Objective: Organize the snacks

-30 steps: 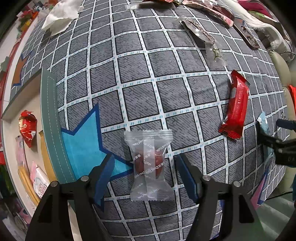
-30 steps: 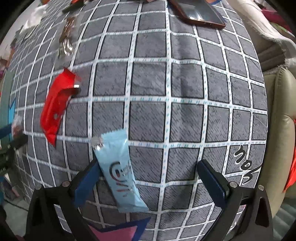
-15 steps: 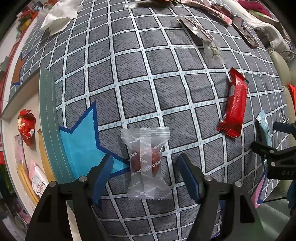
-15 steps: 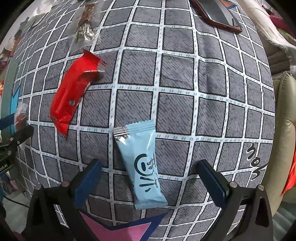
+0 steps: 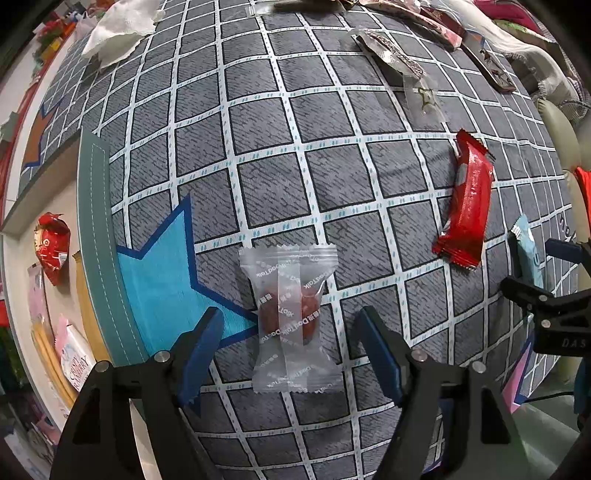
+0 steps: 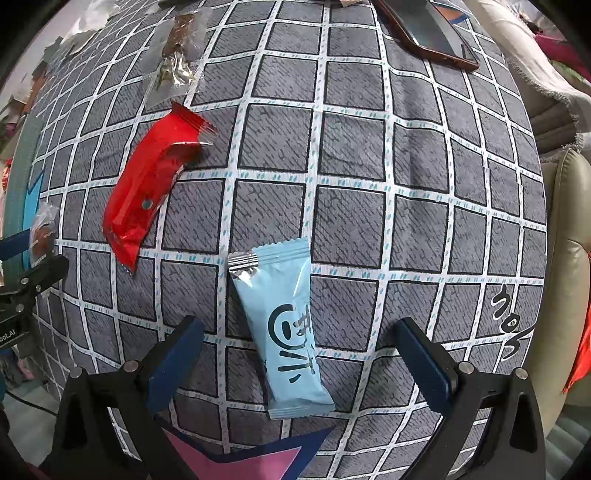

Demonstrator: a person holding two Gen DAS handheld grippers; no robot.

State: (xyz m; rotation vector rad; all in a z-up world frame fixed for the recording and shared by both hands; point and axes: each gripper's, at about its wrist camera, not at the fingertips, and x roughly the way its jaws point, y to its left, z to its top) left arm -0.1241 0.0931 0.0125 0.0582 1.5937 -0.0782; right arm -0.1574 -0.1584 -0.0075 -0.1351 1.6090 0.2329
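On the grey checked cloth (image 5: pixel 325 122): one clear-wrapped sweet (image 5: pixel 291 317), lying flat on the cloth at the blue star's (image 5: pixel 159 280) edge, between the left tongs (image 5: pixel 291 350), whose jaws have just been opening and stand clear of it. One red packet (image 5: pixel 465 206), well right of the sweet. One pale blue packet (image 6: pixel 286 325), beside the red packet (image 6: pixel 147 188), between the right tongs (image 6: pixel 299 350), jaws spread wide, touching nothing. One white tissue (image 5: pixel 118 26), at the far left corner of the cloth.

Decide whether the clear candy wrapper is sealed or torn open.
Sealed: the clear candy wrapper has both crimped ends intact, with the reddish candy inside.
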